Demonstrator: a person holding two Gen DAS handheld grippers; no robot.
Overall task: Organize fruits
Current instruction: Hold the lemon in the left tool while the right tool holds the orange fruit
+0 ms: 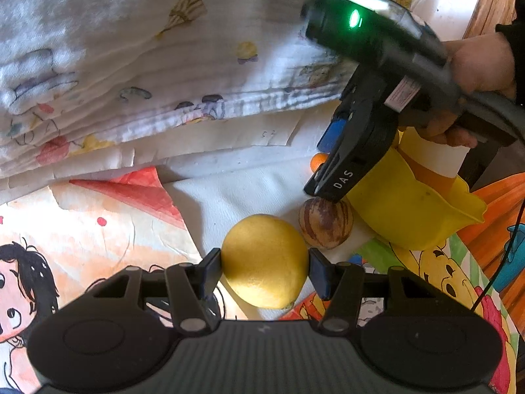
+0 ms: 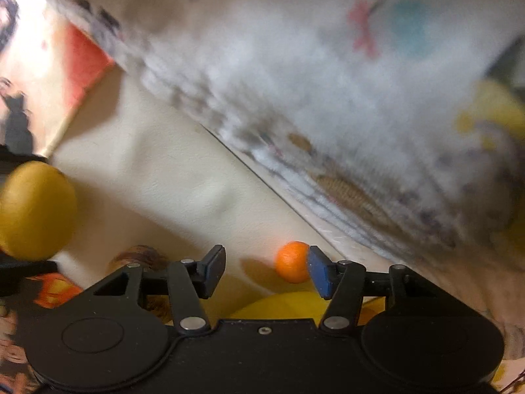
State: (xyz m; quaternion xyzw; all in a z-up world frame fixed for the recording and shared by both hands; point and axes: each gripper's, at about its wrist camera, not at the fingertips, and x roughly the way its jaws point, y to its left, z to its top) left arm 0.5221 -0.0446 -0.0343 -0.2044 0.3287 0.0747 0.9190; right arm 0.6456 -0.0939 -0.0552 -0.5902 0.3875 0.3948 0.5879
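My left gripper (image 1: 265, 267) is shut on a yellow lemon (image 1: 265, 259), one pad pressing on each side of it. Just beyond the lemon, a brown striped fruit (image 1: 325, 226) lies on the white cloth, next to a yellow bowl (image 1: 410, 203). A hand holds my right gripper (image 1: 328, 170) pointing steeply down over the striped fruit. In the right wrist view, the right gripper (image 2: 266, 271) is open with nothing between its pads. A small orange fruit (image 2: 292, 261) lies on the cloth just past its blue right pad. The lemon (image 2: 32, 210) shows at the left edge.
A folded printed blanket (image 1: 164, 65) fills the far side, and its edge runs close to the small orange fruit. Cartoon-printed sheets (image 1: 82, 229) cover the surface to the left and right. A black cable (image 1: 498, 262) hangs at the right.
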